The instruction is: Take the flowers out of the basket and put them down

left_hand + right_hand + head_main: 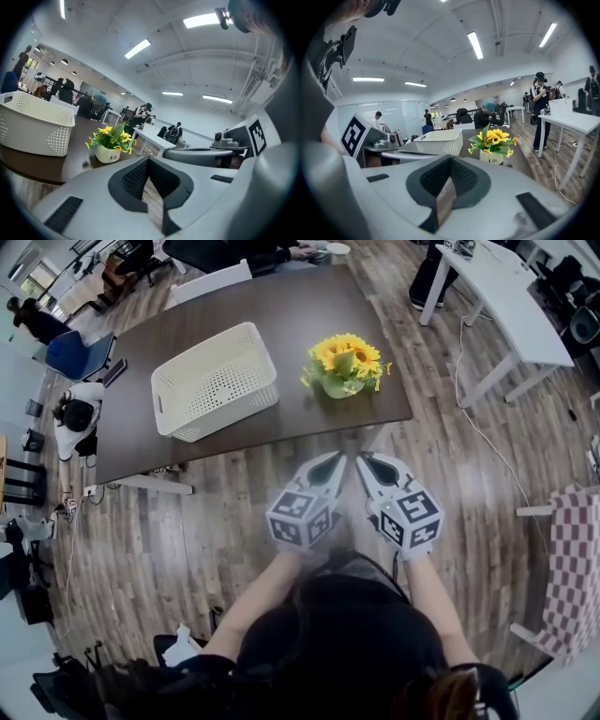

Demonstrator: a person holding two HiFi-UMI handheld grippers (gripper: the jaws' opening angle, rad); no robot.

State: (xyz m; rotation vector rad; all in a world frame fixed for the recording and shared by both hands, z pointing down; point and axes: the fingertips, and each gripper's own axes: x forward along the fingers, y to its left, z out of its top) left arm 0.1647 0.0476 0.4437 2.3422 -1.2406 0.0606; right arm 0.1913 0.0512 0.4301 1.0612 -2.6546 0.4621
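While the flowers (345, 365) in a little white pot are sat on the dark worktop (309, 310), just beside the white basket (216, 381) and outside it, the left gripper (334, 459) and right gripper (365, 461) are held side by side, short of the worktop edge. Fingers (89, 192) are pressed fully together on both, nothing gripped.

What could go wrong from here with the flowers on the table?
1. The flower pot stands outside the basket, near the table's front edge; a nudge might tip it off.
2. The left gripper and right gripper are both shut and empty; reaching in that way would likely push the pot rather than grasp it.
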